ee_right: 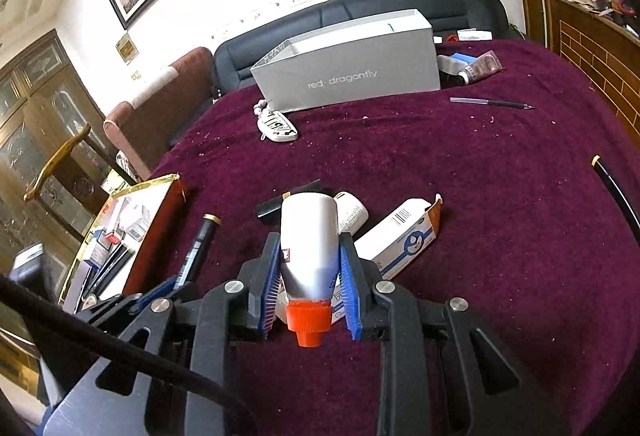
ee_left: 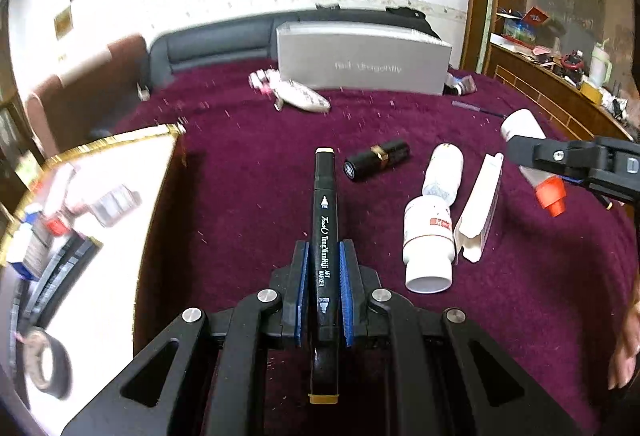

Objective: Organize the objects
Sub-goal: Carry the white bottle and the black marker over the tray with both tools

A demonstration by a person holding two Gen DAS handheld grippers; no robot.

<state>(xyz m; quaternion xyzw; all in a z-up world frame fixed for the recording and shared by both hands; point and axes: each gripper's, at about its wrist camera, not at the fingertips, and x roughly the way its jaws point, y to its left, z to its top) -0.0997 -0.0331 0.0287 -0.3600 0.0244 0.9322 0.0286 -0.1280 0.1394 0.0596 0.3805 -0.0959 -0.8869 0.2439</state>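
On the bench, progress: the gold-edged tray [ee_left: 120,139] at the left edge of the frame already holds small boxes, dark pens and a roll of tape [ee_left: 44,364], so part of the sorting looks done.
Left tongs [ee_left: 323,296]: clamped together on a black art marker [ee_left: 325,220], which lies along the fingers above the maroon cloth [ee_left: 240,195], lower centre of the left view.
Right tongs [ee_right: 310,276]: clamped on a white glue bottle [ee_right: 308,236] with its orange cap toward the camera, lower centre of the right view.
Left to do, as a judgement: both held items have yet to reach a container; loose on the cloth lie a black lipstick [ee_left: 376,159], two white bottles [ee_left: 430,236], an open carton [ee_left: 480,207], a key fob [ee_right: 278,125] and a pen [ee_right: 492,103].
Grey box [ee_right: 352,75]: open-topped at the far side of the bench; its contents cannot be made out.
Left view only: the lipstick in full and the right tongs from the side, at the right edge.
Right view only: the pen, the blue print on the carton, and the tubes [ee_right: 472,65] beside the grey box, seen clearly.
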